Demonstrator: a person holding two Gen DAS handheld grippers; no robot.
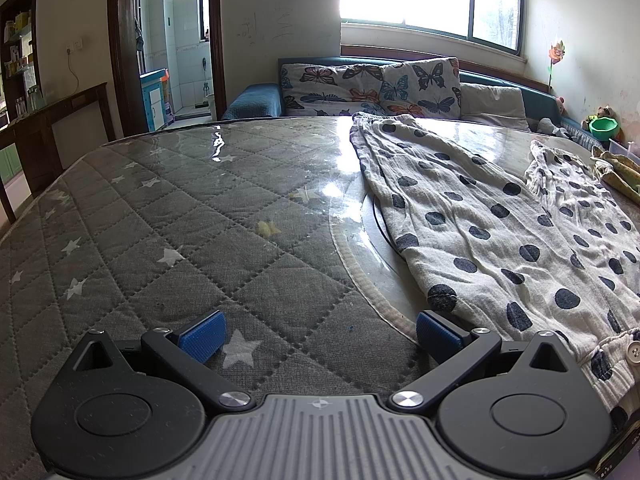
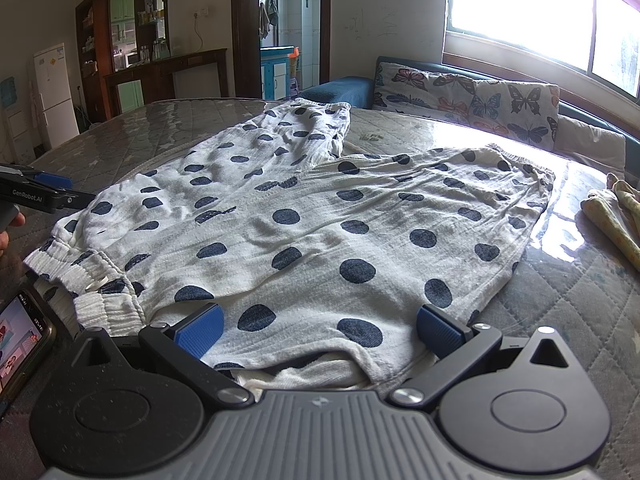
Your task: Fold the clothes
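White crinkled-cotton trousers w/ navy polka dots (image 2: 320,220) are laid flat on the grey quilted star-print table cover (image 1: 160,240), under a clear glossy plastic sheet that covers the tabletop. Waistband w/ white button (image 2: 98,284) is seen at the near-left edge in the right wrist view; both legs are spread away toward the window, the left leg kinked at its far end.

Right gripper (image 2: 320,330): blue-padded fingers (image 2: 200,330) spread wide, positioned low over the near hem/waist edge of the trousers; fabric is seen between the fingers, nothing pinched.

Left gripper (image 1: 320,334): fingers spread wide too, held over bare quilted cover just left of the trousers' waistband; right pad (image 1: 436,334) sits just beside the fabric edge, contact can't be told. Same gripper is seen from the side at the left edge of the right wrist view.

A beige-yellow crumpled cloth (image 2: 616,216) lies on the table's right side, apart from the trousers. A phone w/ lit screen (image 2: 22,340) lies at near left. Behind the table: butterfly-print cushion (image 2: 468,98) on a dark blue sofa, bright window above.
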